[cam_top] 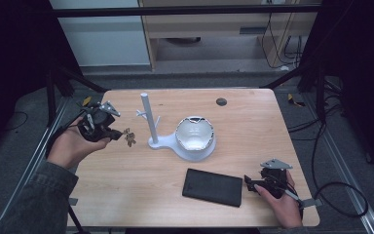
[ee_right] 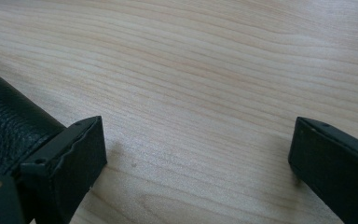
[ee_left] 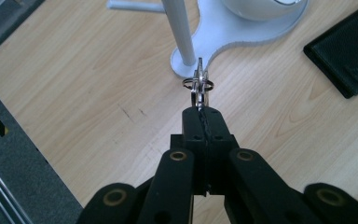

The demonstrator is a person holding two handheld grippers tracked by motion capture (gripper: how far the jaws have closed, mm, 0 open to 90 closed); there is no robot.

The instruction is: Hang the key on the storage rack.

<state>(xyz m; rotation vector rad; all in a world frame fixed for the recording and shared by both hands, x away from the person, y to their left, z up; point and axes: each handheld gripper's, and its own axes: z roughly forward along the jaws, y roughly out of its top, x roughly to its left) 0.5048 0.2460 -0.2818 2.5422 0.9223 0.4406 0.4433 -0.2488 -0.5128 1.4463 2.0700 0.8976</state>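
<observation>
High view: white stand (cam_top: 152, 131) and bowl (cam_top: 195, 134) beside held keys (cam_top: 129, 137)

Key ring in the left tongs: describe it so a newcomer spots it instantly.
Start at the white stand with its tall post in the middle of the wooden table. Just left of the post, the left tongs are shut on a small bunch of metal rings and keys, the key ring. It is the only shiny metal item, held above the wood.
</observation>
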